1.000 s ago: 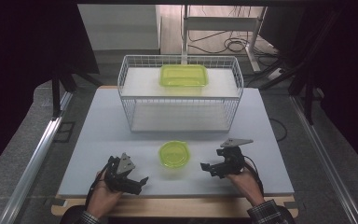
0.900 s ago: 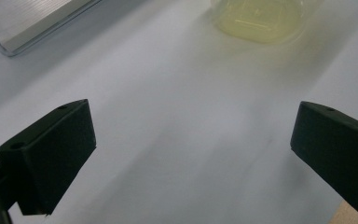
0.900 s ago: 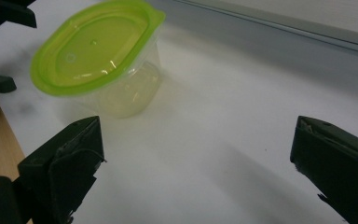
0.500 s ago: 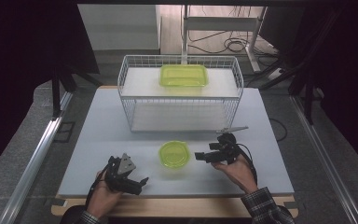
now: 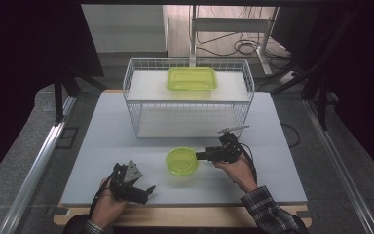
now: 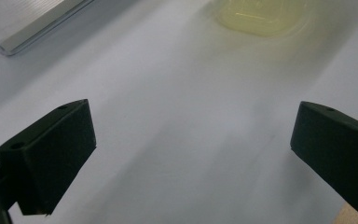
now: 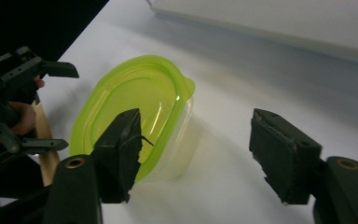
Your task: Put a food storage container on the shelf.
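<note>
My high view looks forward and down from above the near edge of the tabletop, far enough back to take in all four edges. The left gripper view rides low and close over the near left part of the tabletop, facing toward the green tub, blurred at its top edge. The right gripper view sits very close to that tub, facing across toward the near left corner. All three share the tub.
</note>
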The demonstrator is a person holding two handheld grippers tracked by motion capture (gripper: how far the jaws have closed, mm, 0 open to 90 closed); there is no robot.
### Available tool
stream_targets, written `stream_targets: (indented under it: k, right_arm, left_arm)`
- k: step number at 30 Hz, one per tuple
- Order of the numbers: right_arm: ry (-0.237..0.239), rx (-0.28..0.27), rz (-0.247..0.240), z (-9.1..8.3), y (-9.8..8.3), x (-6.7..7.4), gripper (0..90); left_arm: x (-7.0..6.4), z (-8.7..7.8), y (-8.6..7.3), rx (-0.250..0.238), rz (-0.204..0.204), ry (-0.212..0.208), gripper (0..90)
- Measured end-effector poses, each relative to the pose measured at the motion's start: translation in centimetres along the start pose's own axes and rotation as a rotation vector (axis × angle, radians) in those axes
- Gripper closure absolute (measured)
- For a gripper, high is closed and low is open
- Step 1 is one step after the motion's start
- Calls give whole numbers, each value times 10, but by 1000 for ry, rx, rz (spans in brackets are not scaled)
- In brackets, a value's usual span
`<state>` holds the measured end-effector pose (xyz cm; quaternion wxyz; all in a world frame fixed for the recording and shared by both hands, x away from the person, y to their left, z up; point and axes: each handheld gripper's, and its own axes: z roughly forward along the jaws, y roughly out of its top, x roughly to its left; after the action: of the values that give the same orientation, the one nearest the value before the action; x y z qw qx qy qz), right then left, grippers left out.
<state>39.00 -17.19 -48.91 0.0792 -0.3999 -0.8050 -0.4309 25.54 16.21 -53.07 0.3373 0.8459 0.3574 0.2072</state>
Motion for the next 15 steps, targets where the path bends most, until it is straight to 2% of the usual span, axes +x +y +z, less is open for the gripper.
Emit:
stream_targets:
  k: [5,12,15]
  right_arm:
    - [38,26,32,8,3,-1,458]
    - [76,62,44,19,6,-2,579]
    - [122,71,83,21,7,-4,659]
  left_arm:
    - [0,0,0,2,2,-1,0]
    - [0,0,0,4,7,1,0]
    - [-1,0,0,3,9,1,0]
